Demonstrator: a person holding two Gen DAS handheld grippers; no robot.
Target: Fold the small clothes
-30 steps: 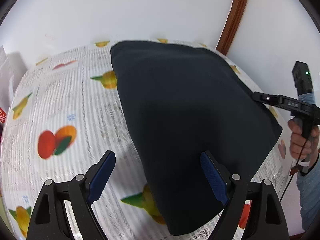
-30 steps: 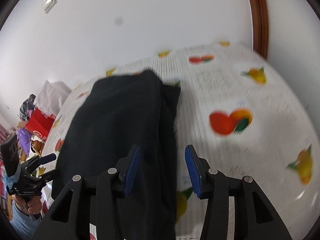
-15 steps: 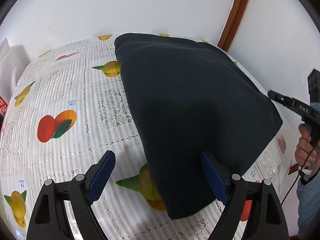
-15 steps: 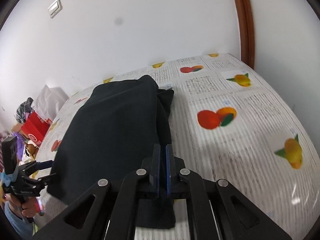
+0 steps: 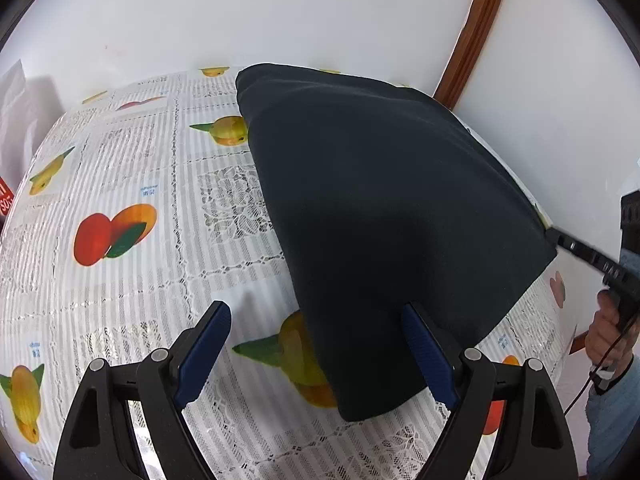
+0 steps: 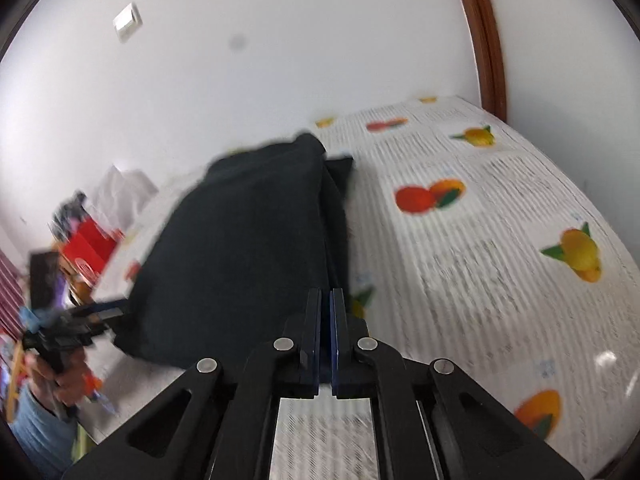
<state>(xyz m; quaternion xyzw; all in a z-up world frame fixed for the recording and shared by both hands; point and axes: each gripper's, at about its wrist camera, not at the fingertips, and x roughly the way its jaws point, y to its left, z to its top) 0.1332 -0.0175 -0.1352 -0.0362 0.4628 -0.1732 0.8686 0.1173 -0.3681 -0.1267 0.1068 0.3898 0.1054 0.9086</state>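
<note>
The dark folded garment [image 5: 384, 216] lies on the fruit-print surface [image 5: 132, 168]. The right gripper [image 6: 326, 312] is pinched closed on nothing; the left gripper [image 5: 316, 356] is spread wide at six o'clock. The near edge should be squared flat.

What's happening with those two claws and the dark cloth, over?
Left gripper open, hovering over dark cloth. Right gripper just closed, shut at the cloth's edge; grip unclear. Nothing in the way.

One dark navy folded cloth garment [image 5: 384, 216] on one fruit-print bench [image 5: 120, 280]; two black hand-held grippers, left [image 5: 316, 352] and right [image 6: 326, 332].
</note>
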